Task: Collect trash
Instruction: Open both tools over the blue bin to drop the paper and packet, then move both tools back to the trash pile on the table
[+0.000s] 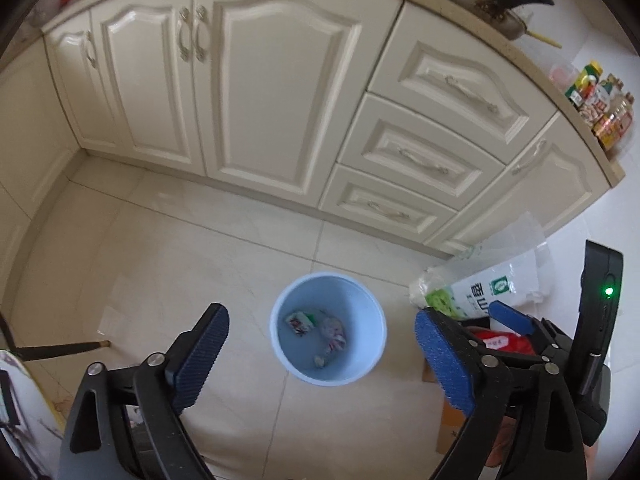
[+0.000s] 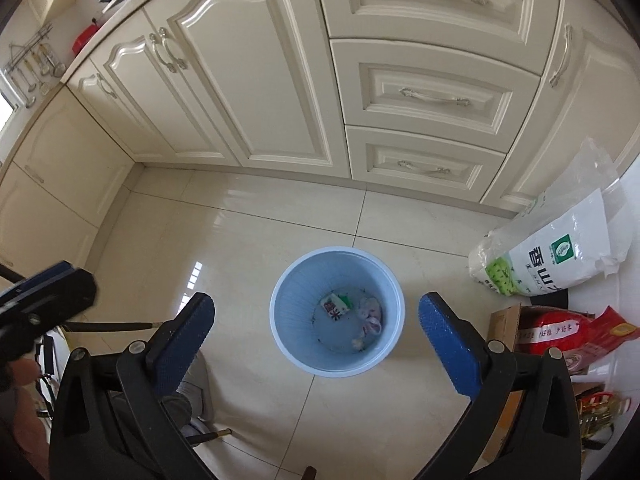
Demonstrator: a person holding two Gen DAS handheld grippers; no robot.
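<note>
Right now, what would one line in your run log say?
left gripper: open, empty | right gripper: open, empty | blue bin: on floor, holds wrappers | white bag: right of bin

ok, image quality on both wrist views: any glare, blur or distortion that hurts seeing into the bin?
Left wrist: strong fisheye bend on the cabinets, slight softness, blue bin contents still readable. Right wrist: sharper, a window glare patch on the floor tile left of the bin, none inside it; corners vignette black in both.
</note>
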